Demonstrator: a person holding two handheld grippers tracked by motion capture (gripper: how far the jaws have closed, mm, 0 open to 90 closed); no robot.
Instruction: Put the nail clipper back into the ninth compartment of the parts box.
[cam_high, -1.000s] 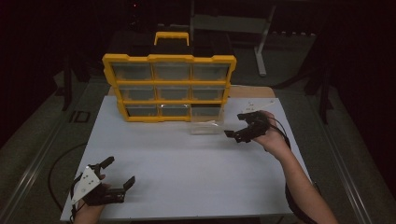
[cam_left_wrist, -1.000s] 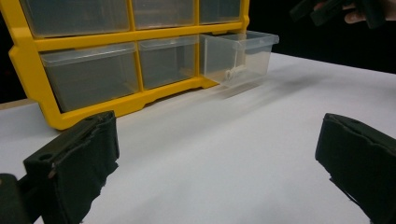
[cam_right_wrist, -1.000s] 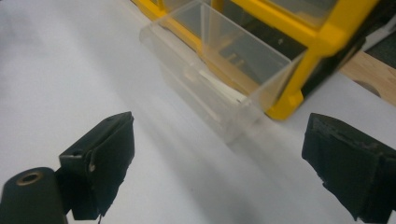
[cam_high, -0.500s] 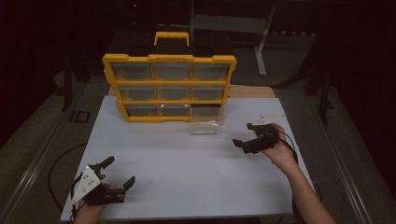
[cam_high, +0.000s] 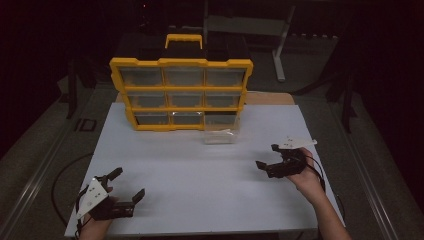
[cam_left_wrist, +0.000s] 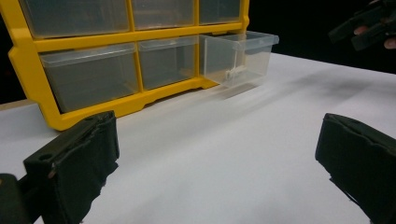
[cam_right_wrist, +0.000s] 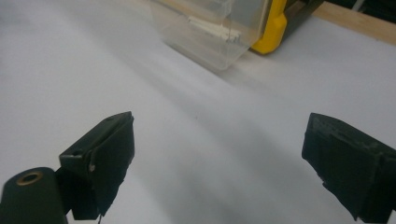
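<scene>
Two hand-held claws hover over a white bench in front of a yellow drawer organizer.

The organizer (cam_high: 181, 94) stands at the far side of the bench (cam_high: 200, 175), its bottom-right clear drawer (cam_high: 220, 131) pulled out, with a small white part (cam_left_wrist: 235, 73) lying inside. The right claw (cam_high: 271, 161) hovers near the bench's right edge, jaws wide and holding nothing, well apart from the drawer. The left claw (cam_high: 128, 185) sits at the near left corner, jaws also wide and holding nothing.

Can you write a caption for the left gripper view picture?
Open left gripper faces a yellow drawer cabinet with one clear drawer pulled out.
</scene>
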